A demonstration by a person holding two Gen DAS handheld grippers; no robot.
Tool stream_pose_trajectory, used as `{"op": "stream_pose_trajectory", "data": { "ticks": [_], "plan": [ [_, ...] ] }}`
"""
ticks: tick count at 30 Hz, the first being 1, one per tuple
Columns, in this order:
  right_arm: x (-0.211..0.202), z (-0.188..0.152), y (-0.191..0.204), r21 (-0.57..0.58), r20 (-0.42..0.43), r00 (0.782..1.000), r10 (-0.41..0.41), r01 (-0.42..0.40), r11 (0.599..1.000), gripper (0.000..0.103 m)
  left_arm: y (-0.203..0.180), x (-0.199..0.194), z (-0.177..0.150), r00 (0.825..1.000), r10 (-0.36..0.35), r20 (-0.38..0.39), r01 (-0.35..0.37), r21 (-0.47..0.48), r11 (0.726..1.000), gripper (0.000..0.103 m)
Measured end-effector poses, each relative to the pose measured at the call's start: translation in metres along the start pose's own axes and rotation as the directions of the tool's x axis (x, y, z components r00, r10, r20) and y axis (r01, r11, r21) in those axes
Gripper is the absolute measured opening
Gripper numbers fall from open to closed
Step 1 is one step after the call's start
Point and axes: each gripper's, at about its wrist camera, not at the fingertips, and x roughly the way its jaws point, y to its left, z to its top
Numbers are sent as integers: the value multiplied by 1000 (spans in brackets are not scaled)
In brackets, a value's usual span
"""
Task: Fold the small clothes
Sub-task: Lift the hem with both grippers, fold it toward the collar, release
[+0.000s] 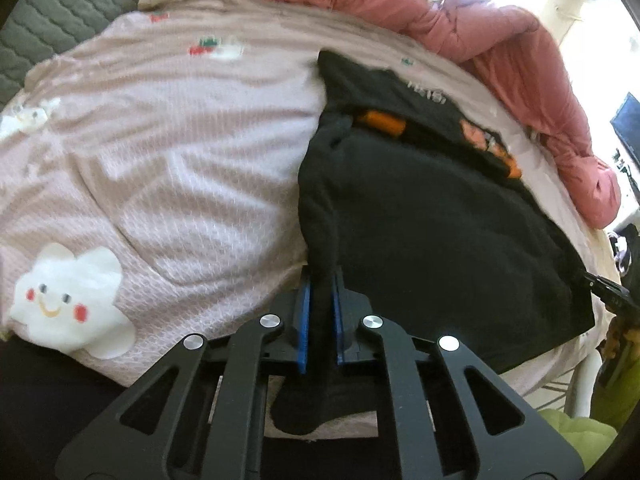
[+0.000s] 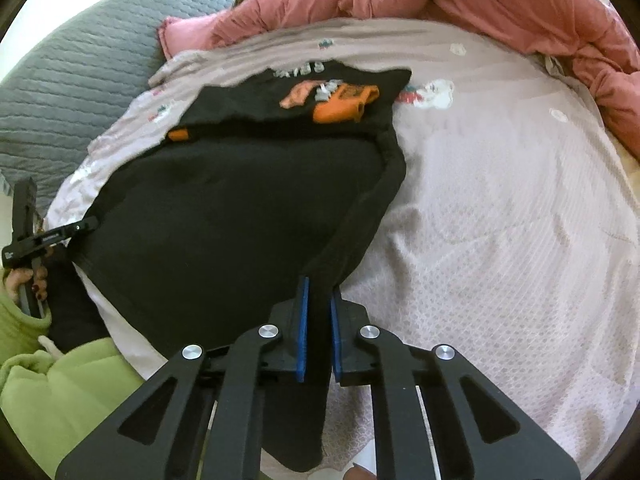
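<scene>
Lying under everything: the bed [image 1: 168, 152], and we've got it covered with a pinkish waffle-knit sheet printed with smiley clouds and little strawberries
Back of the bed: a salmon-pink puffy duvet [image 2: 500, 4] bunched along the far edge, with a grey quilted cover [image 2: 80, 80] off to one side
Garment: our small black shirt [image 2: 224, 216] lies spread on the sheet, orange print at its far end, near part folded over so the print half shows
Left tongs [image 1: 320, 280]: clamped tight on one near corner of the shirt, black cloth pinched between the blue pads
Right tongs [image 2: 318, 288]: also closed on cloth, gripping the other near corner, with a ridge of fabric running from it
Sleeve: our green sleeve [image 2: 44, 384] shows low in the right view
</scene>
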Motion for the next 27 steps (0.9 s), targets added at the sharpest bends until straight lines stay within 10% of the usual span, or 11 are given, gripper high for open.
{"op": "stream_pose_trajectory", "data": {
  "ticks": [27],
  "plan": [
    [-22, 99, -36, 99, 277, 960, 24, -54, 994, 8, -28, -11, 114, 987, -2, 163, 2, 4, 1000, 3]
  ]
}}
